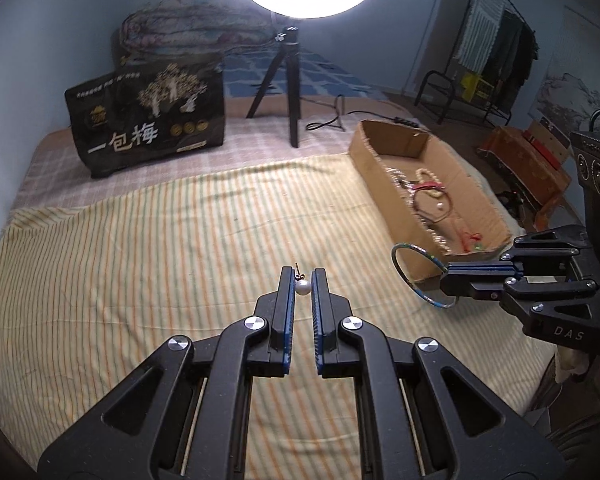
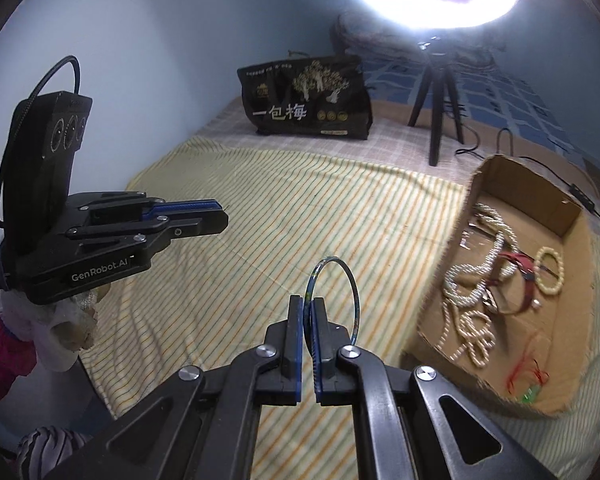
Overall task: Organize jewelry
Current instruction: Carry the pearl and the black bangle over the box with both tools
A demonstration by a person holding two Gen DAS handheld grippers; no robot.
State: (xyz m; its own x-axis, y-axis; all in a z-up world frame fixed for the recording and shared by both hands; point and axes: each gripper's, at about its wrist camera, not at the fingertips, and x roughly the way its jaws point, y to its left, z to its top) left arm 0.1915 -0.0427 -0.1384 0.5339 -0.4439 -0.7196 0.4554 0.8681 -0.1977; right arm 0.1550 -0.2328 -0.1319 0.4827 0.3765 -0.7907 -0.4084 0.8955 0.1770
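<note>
The cardboard box (image 2: 540,216) on the bed holds pearl necklaces (image 2: 470,300), a bead bracelet (image 2: 550,270) and red cord; left gripper (image 1: 303,280) jaws clamp a pearl earring (image 1: 302,287); right gripper (image 2: 307,312) jaws clamp a thin bangle (image 2: 354,284) beside the box.

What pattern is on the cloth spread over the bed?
Thin yellow and greenish stripes on the cloth, clearest in the left wrist view.

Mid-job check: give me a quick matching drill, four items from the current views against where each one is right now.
Items:
1. pearl earring
2. thin bangle
3. cream bead bracelet
4. black bag

Places:
A. lying in the cardboard box
B. pinched by the right gripper
C. standing at the far end of the bed
D. held by the left gripper

Pairs: 1-D, 2-B, 3-A, 4-C
</note>
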